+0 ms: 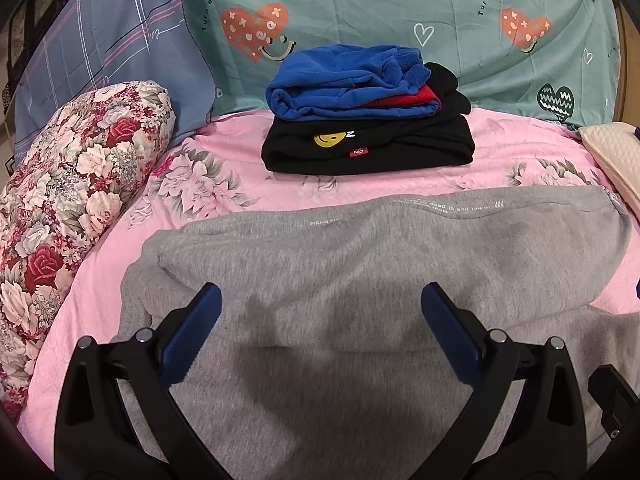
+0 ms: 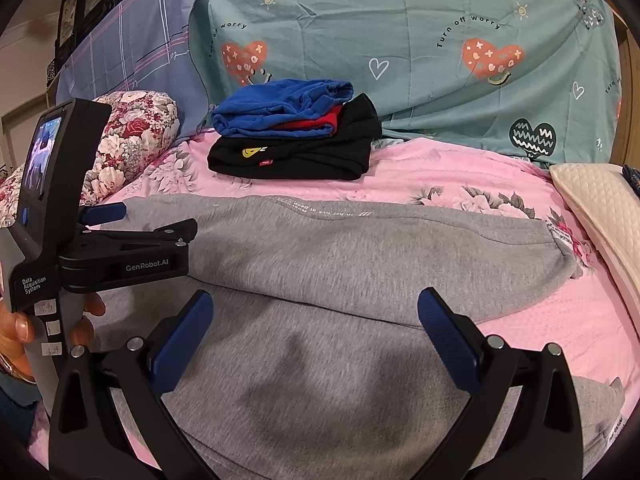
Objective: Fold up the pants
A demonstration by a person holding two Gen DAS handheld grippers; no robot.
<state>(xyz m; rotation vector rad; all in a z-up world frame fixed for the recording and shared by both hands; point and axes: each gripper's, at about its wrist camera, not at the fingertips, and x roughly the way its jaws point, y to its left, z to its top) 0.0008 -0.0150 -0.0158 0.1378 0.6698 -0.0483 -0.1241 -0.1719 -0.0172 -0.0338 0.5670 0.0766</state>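
A pair of grey fleece pants (image 1: 360, 264) lies spread across a bed covered by a pink floral quilt (image 1: 224, 168), already folded lengthwise so one leg rests on the other, with a line of small white print running along the far edge. In the right wrist view the same grey pants (image 2: 360, 248) stretch from the left of the frame to a cuffed end at the right, near a cream quilted cushion (image 2: 592, 196).

The left gripper (image 1: 320, 332) hovers over the near part of the pants with its jaws released, the blue-padded fingers (image 1: 192, 336) set wide apart and nothing between them. The right gripper (image 2: 316, 336) is likewise spread wide above the grey fabric, its blue pads (image 2: 448, 344) holding nothing. From the right wrist view the left gripper (image 2: 104, 212) appears at the left edge, seen from the side, with a hand (image 2: 24, 328) wrapped around its grey handle and a small screen lit on its back.

Beyond the pants, near the head of the bed, sits a stack of folded clothes: a blue garment (image 1: 344, 80) on top, a red piece (image 1: 404, 100) showing beneath it, and a black garment with a yellow smiley face (image 1: 368, 144) at the bottom. A rolled floral bolster in red and white (image 1: 72, 200) lies along the left side. Behind everything stand a teal pillow printed with hearts (image 1: 400, 12) and a lavender plaid pillow (image 1: 112, 48).
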